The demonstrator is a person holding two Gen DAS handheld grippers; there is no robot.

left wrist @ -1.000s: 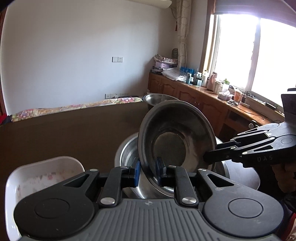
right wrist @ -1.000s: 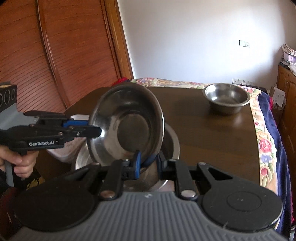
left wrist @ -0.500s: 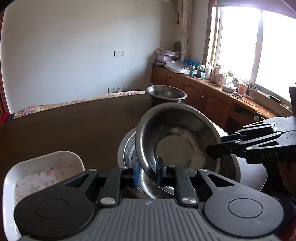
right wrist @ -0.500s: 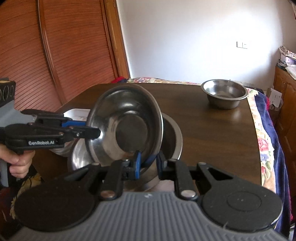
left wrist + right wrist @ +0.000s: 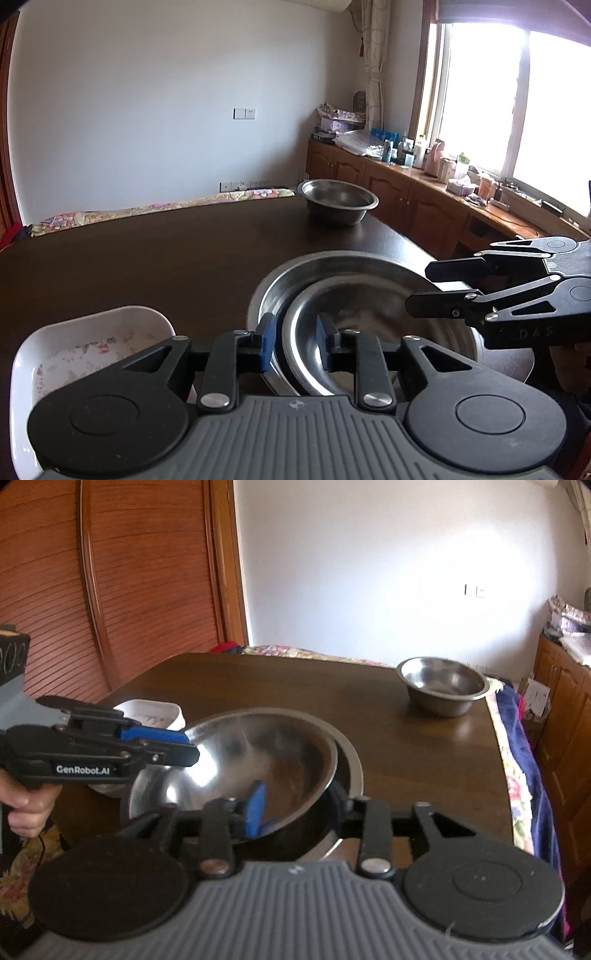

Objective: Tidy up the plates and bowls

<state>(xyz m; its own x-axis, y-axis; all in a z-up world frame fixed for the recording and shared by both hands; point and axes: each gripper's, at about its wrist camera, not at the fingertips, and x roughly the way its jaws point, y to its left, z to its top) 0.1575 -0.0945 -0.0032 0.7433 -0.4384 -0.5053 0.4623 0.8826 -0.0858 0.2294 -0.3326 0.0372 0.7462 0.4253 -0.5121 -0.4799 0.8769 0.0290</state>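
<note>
A steel bowl (image 5: 354,317) (image 5: 258,753) lies nested inside a larger steel bowl (image 5: 332,264) (image 5: 351,771) on the dark wooden table (image 5: 147,251). My left gripper (image 5: 294,341) is open, its blue pads astride the inner bowl's near rim with a gap on each side. My right gripper (image 5: 299,806) is open wide around the opposite rim; it shows in the left wrist view (image 5: 436,291) with its fingers spread. A smaller steel bowl (image 5: 338,201) (image 5: 443,685) stands at the table's far corner. A white floral dish (image 5: 85,350) (image 5: 155,712) sits left of the stack.
The table edge runs close on the right, with a floral cloth (image 5: 517,775) over it. Wooden cabinets (image 5: 424,206) with clutter stand under the window. A louvred wooden door (image 5: 110,590) is behind the left gripper.
The tilted bowl held by both grippers came down and now lies flat inside the larger bowl. Both grippers have opened and let go of its rim.
</note>
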